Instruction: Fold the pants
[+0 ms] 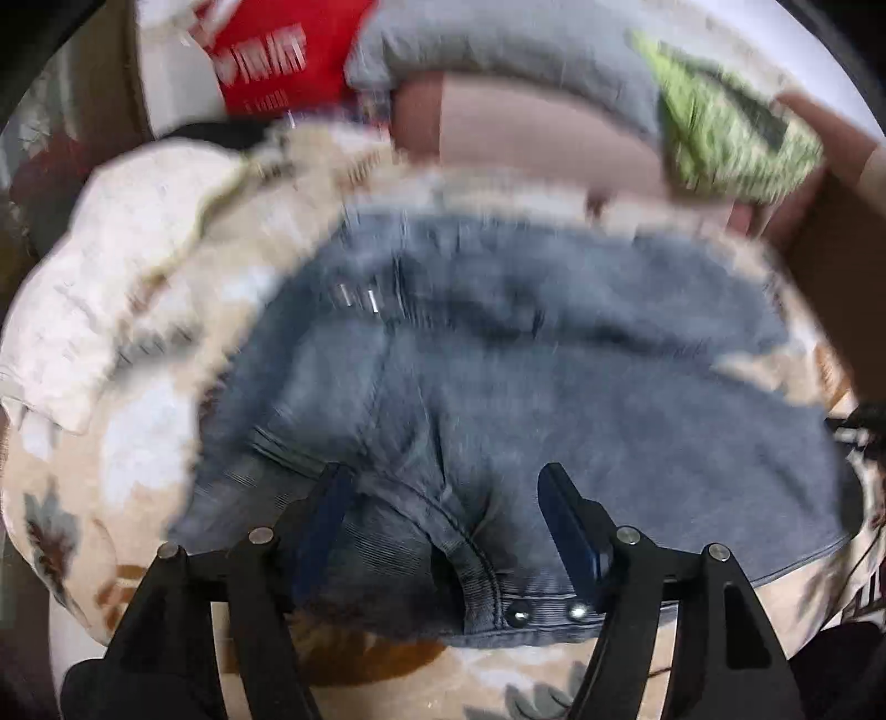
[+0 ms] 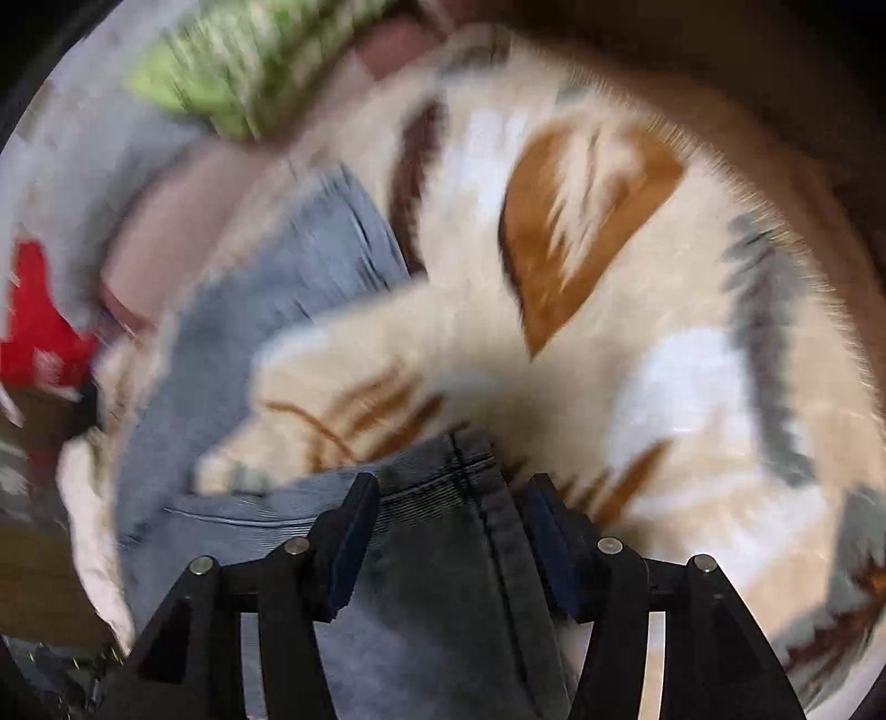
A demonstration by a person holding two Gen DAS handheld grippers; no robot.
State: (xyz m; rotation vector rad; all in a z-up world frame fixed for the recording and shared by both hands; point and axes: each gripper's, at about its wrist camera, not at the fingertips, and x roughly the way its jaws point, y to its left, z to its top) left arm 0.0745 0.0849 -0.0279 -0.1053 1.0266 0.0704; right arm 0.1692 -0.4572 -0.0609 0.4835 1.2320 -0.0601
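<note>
Left wrist view, blurred: the grey-blue denim pants (image 1: 498,360) were seen spread on a cream fleece blanket with brown and grey leaf prints (image 1: 111,443), the riveted waistband nearest the camera. The left gripper (image 1: 443,487) was recorded released, its jaws wide apart above the denim, no pad pressing on cloth. Behind, a red printed item (image 1: 266,55), a grey cushion (image 1: 498,50) and a green knitted cloth (image 1: 720,122) were noted.

Right wrist view: a seamed denim fold lay between the right gripper (image 2: 451,498) jaws; whether it was grasped could not be told.
</note>
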